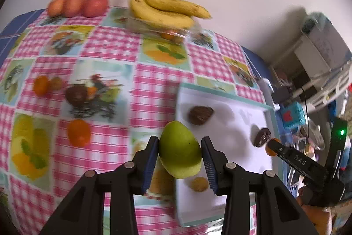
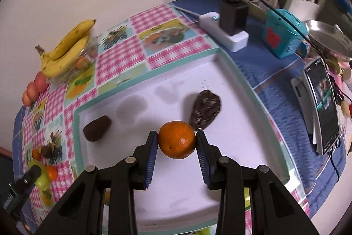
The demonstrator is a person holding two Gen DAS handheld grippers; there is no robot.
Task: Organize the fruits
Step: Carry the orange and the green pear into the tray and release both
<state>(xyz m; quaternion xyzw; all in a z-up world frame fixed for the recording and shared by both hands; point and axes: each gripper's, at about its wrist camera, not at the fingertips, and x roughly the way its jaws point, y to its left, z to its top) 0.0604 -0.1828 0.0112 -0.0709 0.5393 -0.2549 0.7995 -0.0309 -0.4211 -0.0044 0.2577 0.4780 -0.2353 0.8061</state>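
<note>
L gripper (image 1: 180, 155) clamps green pear (image 1: 179, 150) at tray (image 1: 231, 102) edge; R gripper (image 2: 177, 142) clamps orange (image 2: 177, 139) over tray centre, nearer.

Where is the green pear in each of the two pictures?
Left wrist view: the green pear sits low in the middle, squeezed between the left gripper fingers, at the white tray's near edge.
Right wrist view: it is tiny at the bottom left, in that same gripper, beside the tray.
Shared landmark: the bananas by the wall.
</note>
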